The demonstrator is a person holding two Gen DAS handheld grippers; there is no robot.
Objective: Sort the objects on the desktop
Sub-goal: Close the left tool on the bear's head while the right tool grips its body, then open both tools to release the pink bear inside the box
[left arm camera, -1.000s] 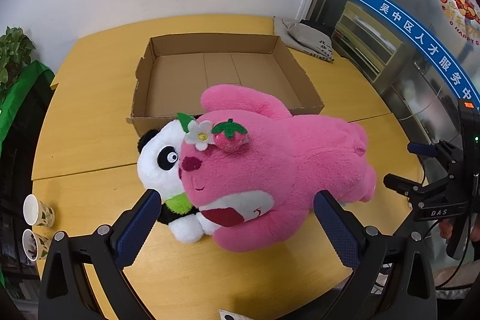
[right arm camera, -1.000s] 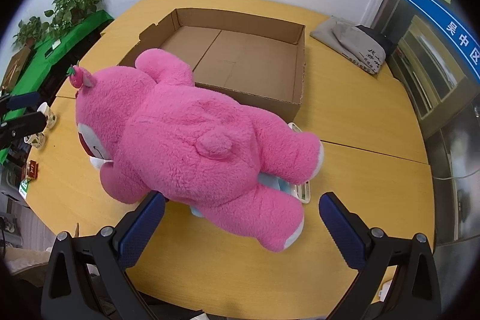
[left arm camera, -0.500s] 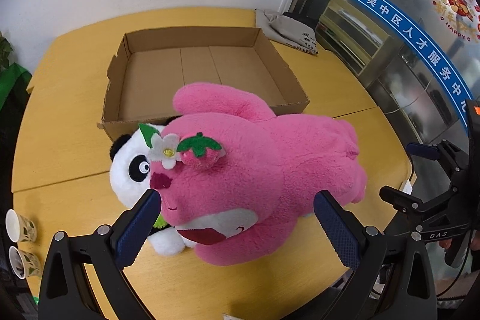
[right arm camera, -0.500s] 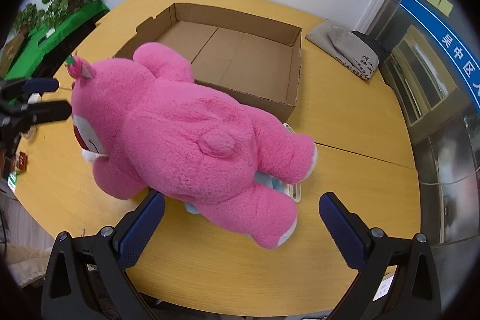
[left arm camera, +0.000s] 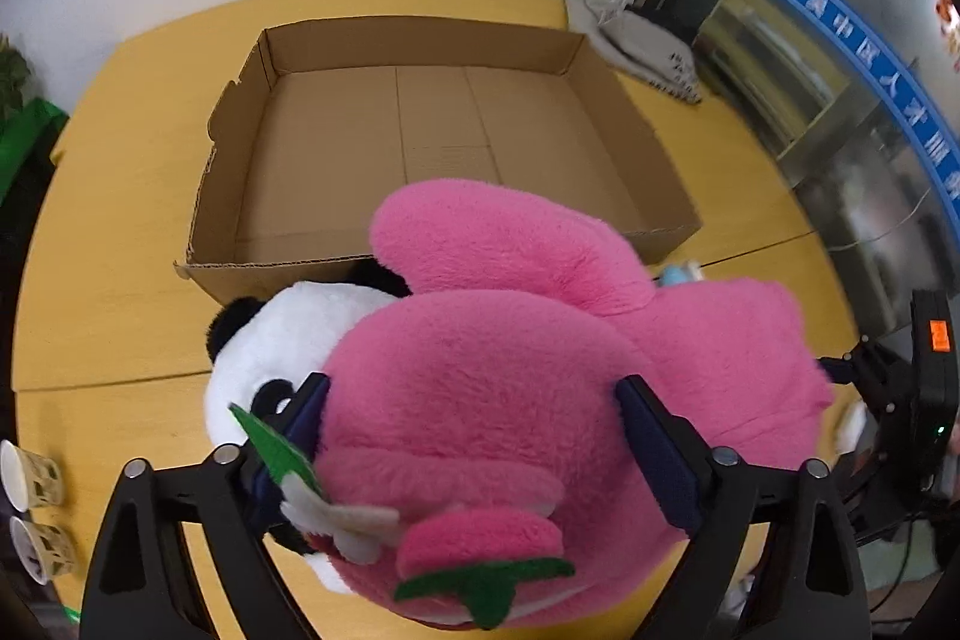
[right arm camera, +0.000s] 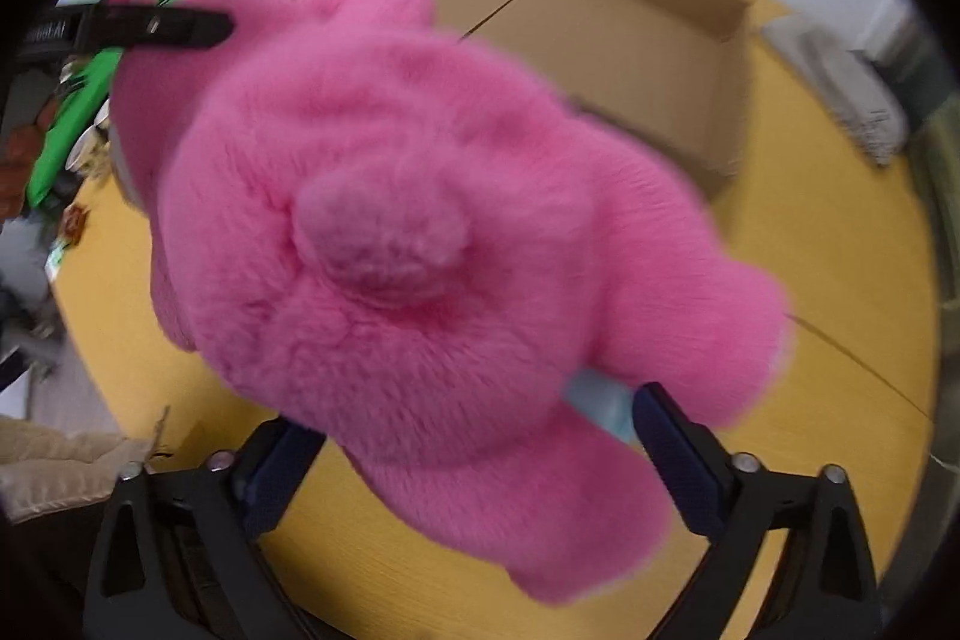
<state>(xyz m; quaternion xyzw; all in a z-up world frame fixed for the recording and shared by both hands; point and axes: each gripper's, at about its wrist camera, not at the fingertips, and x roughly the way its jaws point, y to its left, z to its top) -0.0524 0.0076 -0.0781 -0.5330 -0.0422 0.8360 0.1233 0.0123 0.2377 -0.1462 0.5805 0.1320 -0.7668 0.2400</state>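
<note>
Crowded in front of the shallow corrugated cardboard box (left arm camera: 444, 142) on the yellow wooden table (left arm camera: 102, 280): fluffy pink plush bear (left arm camera: 510, 388), half covering a white-and-black panda plush (left arm camera: 276, 340). Left gripper (left arm camera: 474, 436) clamped on the pink bear's head, felt leaf against one pad. Right gripper (right arm camera: 480, 436) straddling its rump; grip impossible to tell. Paper cups (left arm camera: 30, 508) at table's edge.

Big pink plush bear (left arm camera: 480, 388) lies across the yellow table, its head with felt strawberry at 6 o'clock; a white-and-black panda plush (left arm camera: 282, 340) is tucked against it at 9; open, shallow cardboard box (left arm camera: 420, 148) at 12
</note>
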